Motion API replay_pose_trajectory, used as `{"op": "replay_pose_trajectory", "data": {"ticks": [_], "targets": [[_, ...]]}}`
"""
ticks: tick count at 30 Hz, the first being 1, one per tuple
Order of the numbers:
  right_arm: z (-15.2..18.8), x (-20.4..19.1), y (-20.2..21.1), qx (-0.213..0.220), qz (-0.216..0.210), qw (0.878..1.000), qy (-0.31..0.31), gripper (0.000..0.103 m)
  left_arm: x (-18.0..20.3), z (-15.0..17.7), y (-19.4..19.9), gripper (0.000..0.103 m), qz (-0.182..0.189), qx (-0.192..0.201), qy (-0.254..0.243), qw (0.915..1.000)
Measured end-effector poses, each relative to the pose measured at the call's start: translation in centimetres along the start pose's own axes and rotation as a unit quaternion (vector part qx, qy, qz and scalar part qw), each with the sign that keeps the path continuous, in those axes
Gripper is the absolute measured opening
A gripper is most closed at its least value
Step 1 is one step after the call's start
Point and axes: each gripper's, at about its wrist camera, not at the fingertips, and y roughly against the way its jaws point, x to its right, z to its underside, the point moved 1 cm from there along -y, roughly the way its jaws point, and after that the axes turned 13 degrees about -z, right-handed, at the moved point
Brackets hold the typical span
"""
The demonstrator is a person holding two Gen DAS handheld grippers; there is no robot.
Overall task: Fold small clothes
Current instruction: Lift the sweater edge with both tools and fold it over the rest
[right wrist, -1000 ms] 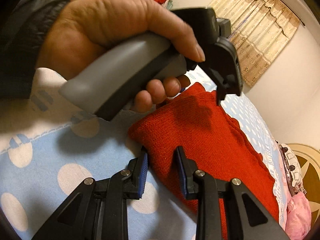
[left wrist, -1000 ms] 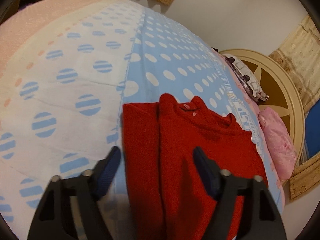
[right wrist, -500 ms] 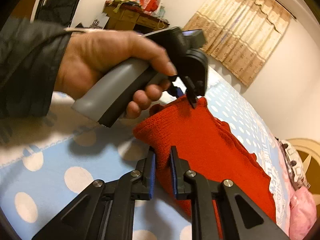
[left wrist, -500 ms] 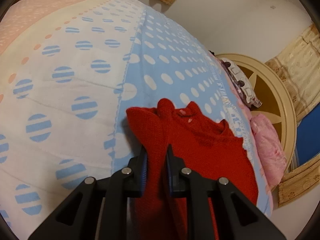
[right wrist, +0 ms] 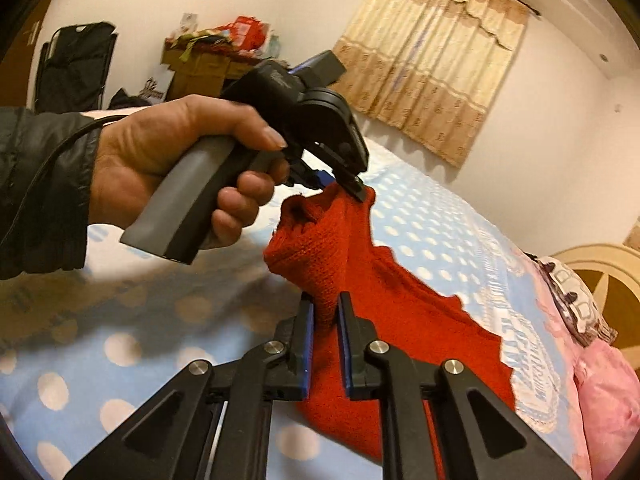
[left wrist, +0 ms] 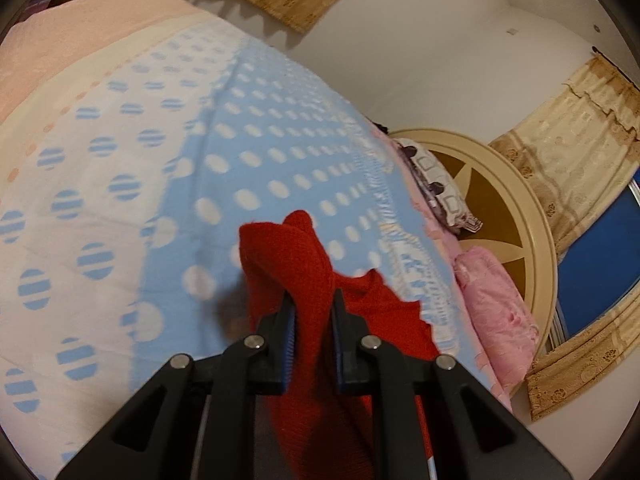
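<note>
Left tongs: the left tongs [left wrist: 312, 320] are clamping a bunched fold of a small red knitted sweater [left wrist: 304, 264], having just been closing onto the knit between them.
Right tongs: the right tongs [right wrist: 325, 332] are pinching another fold of the same sweater's near edge, having likewise just been closing on it.
Left hand: a hand [right wrist: 172, 168] in a dark sleeve is gripping the left tongs' grey handle, seen from the right wrist view.
Sweater: it is hanging partly raised from both pinch points, the rest trailing on the bed.
Bed: a blue cover with white dots [left wrist: 256, 128] is lying beneath.
Handling: the knit looks soft, light and floppy, likely sagging between holds; gripping thick edge folds, well apart, seems safest.
Surroundings: a pink pillow [left wrist: 496, 304] is resting near a cream round headboard [left wrist: 532, 216].
</note>
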Motion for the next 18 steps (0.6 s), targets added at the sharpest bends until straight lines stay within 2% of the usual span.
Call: {"op": "replay_pose_trajectory", "data": {"ticks": [9,14,18], "targets": [[1.3,3.6,2.2,0.023,0.026,0.998,-0.055,0.007,5.2,-0.6,-0.6,0.016,0.008,0.011,-0.013,0.9998],[2.7,5.7,3.4,0.030,0.039,0.994,-0.095,0.000,7.9,-0.6,-1.5,0.015,0.005,0.004,-0.025,0.9997],[3.9,7.7,3.9,0.025,0.026,0.990,-0.137,0.000,10.4,0.0,-2.5,0.015,0.007,-0.006,-0.046,0.9989]]}}
